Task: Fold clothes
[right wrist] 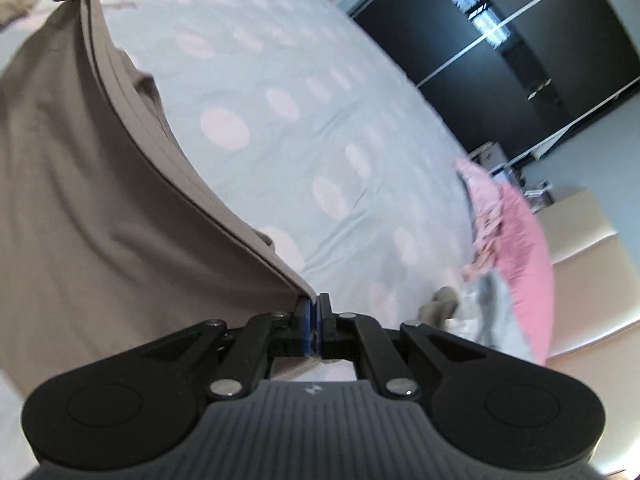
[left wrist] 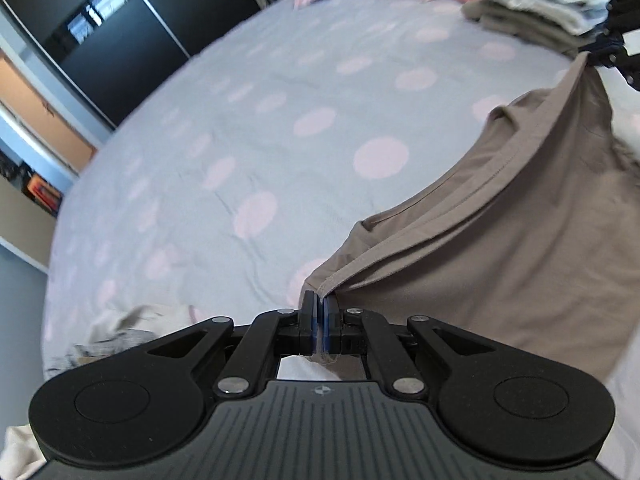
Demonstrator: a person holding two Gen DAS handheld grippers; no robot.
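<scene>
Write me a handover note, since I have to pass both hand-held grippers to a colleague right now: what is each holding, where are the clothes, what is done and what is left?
Left hand-held gripper: shut on one end of the taupe garment's edge.
Right hand-held gripper: shut on the other end of that edge; the cloth hangs stretched between them above the polka-dot bed.
Done: a stack of folded clothes sits at the far side of the bed, beside pink clothing.
Left: lay the taupe garment down, fold it, add it to the stack. Crumpled pieces near the bed's edge look unfolded.
</scene>
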